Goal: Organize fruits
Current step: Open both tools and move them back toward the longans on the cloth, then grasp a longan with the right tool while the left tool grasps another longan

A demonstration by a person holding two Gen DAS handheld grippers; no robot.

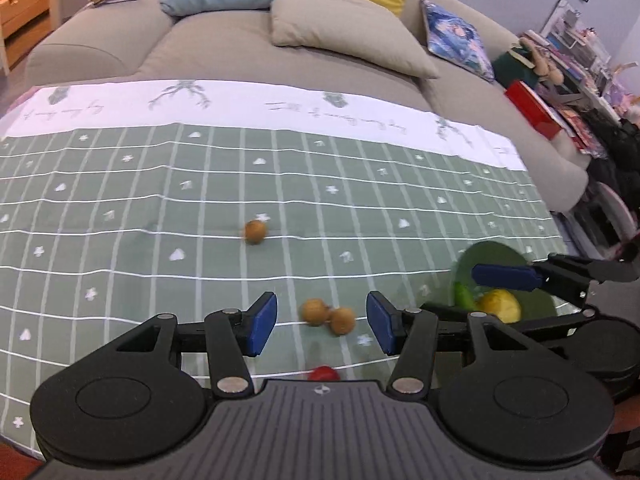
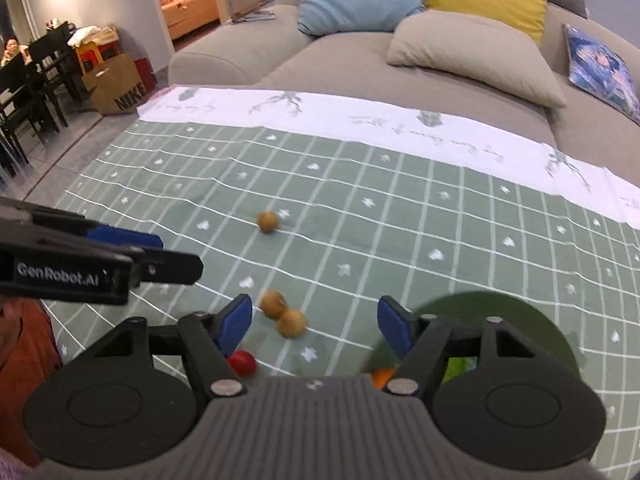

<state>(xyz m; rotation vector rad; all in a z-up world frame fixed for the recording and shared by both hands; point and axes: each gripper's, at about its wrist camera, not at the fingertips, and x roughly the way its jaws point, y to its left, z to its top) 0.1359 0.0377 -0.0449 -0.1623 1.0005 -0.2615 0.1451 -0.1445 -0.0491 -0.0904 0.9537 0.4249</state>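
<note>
On the green checked cloth [image 1: 160,208] we find two touching round brown fruits [image 1: 328,315], a third [image 1: 255,232] behind them, the small red fruit [image 1: 323,373] nearest, and the green round plate [image 1: 536,304] right, holding the yellow fruit [image 1: 500,305].

Two touching brown fruits [image 1: 328,317] lie between the open fingers of the left gripper [image 1: 322,322]. Bare tablecloth [image 1: 160,208] surrounds a lone brown fruit [image 1: 255,232]. The right gripper [image 1: 520,276] overhangs the green plate [image 1: 496,256].

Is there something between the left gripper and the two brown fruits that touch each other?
Nothing visible stands in the way. The left gripper is open, and the pair of brown fruits lies on the checked cloth just ahead, framed between its fingers. The small red fruit lies nearer the camera.
</note>
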